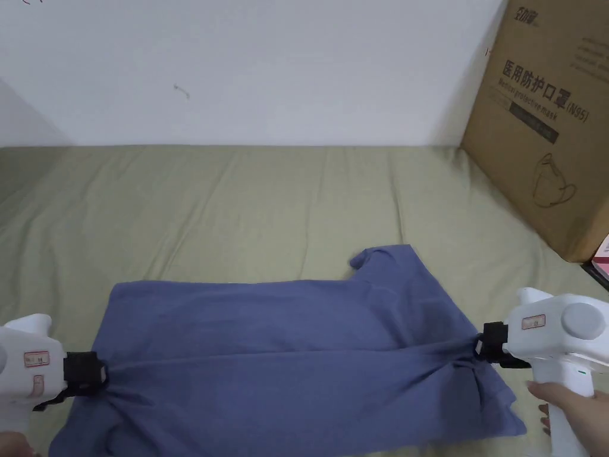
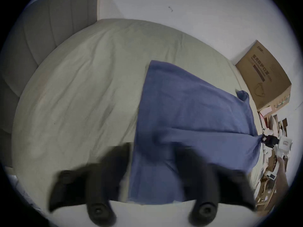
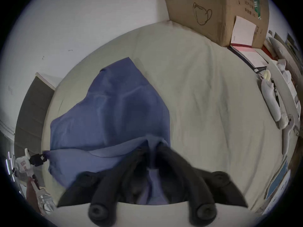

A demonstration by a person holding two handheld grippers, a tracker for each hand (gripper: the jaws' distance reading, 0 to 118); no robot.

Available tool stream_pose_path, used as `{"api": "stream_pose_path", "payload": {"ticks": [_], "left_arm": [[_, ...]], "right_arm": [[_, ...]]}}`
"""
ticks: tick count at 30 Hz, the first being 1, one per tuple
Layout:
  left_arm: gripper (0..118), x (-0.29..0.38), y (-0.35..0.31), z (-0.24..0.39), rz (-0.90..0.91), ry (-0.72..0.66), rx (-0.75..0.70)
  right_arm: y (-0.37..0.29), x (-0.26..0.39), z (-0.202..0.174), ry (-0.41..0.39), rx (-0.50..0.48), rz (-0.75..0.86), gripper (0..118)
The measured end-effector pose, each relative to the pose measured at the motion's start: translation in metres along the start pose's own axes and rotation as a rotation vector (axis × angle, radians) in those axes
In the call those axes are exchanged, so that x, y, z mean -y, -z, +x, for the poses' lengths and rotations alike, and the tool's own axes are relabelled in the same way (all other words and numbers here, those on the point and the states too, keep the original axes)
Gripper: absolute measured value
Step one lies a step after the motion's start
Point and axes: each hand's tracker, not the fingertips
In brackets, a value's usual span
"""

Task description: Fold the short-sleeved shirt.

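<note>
A blue short-sleeved shirt [image 1: 285,333] lies spread on an olive bed sheet [image 1: 238,202], one sleeve [image 1: 386,256] pointing to the far side. My right gripper [image 1: 479,348] is shut on the shirt's right end; in the right gripper view its jaws [image 3: 152,148] meet on a bunch of blue cloth [image 3: 114,116]. My left gripper [image 1: 106,373] sits at the shirt's left edge, where folds gather. In the left gripper view its jaws [image 2: 153,148] are blurred and stand apart, with the shirt [image 2: 180,107] flat between them. A raised crease runs from one gripper to the other.
A large cardboard box [image 1: 547,131] stands on the bed's far right corner against the white wall. A pink-edged item [image 1: 602,259] lies beside it. A grey padded headboard [image 2: 49,42] is at the left end. Assorted clutter [image 3: 270,99] lies beyond the bed's right side.
</note>
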Motion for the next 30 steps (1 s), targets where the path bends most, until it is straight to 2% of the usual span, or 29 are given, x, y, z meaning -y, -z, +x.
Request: {"api": "stream_pose_path", "payload": {"ticks": [1,2,4,6,7,10,13,14,15,17,18,19,21,22,23,26,29,30], "left_arm": [[98,0.002,0.0,-0.003,0.001,-0.01,-0.009],[98,0.004,-0.005,-0.003,0.015,-0.021,-0.002],[98,0.007,-0.014,-0.006,0.039,-0.037,0.026],[98,0.013,-0.028,-0.005,0.054,-0.043,0.059],[98,0.016,-0.037,-0.004,0.068,-0.043,0.076],[98,0.033,-0.076,0.006,0.163,0.003,0.096],[96,0.063,-0.119,0.019,0.271,0.081,0.056],[90,0.073,-0.131,0.022,0.308,0.098,0.066],[73,0.085,-0.144,0.024,0.343,0.113,0.085],[25,0.107,-0.163,0.027,0.384,0.131,0.121],[0,0.117,-0.169,0.028,0.378,0.134,0.112],[0,0.129,-0.176,0.03,0.4,0.151,0.071],[0,0.145,-0.186,0.029,0.407,0.168,0.079],[0,0.145,-0.183,0.026,0.391,0.176,0.098],[0,0.145,-0.184,0.025,0.38,0.175,0.095],[0,0.13,-0.177,0.018,0.337,0.164,0.069],[1,0.099,-0.146,0.002,0.186,0.119,0.074],[25,0.085,-0.128,0.0,0.141,0.104,0.08]], "right_arm": [[-0.001,0.003,-0.001,0.009,0.004,0.025,114],[-0.001,0.006,-0.001,0.014,0.028,0.026,117],[-0.007,0.008,0.012,0.055,0.053,0.094,117],[-0.019,0.015,0.014,0.03,0.038,0.067,117],[-0.032,0.023,0.004,0.024,0.02,0.08,117],[-0.074,0.046,-0.01,-0.044,-0.037,0.154,117],[-0.102,0.069,-0.013,-0.11,-0.131,0.223,115],[-0.112,0.079,-0.017,-0.137,-0.166,0.225,110],[-0.124,0.09,-0.021,-0.164,-0.208,0.25,86],[-0.143,0.112,-0.028,-0.201,-0.238,0.334,11],[-0.147,0.122,-0.031,-0.204,-0.213,0.355,1],[-0.162,0.139,-0.053,-0.234,-0.189,0.38,1],[-0.166,0.15,-0.062,-0.198,-0.343,0.32,0],[-0.168,0.157,-0.068,-0.173,-0.364,0.323,0],[-0.164,0.152,-0.057,-0.126,-0.387,0.313,0],[-0.164,0.151,-0.062,-0.133,-0.386,0.316,0],[-0.163,0.143,-0.062,-0.141,-0.389,0.32,0],[-0.162,0.141,-0.064,-0.147,-0.383,0.322,0]]}}
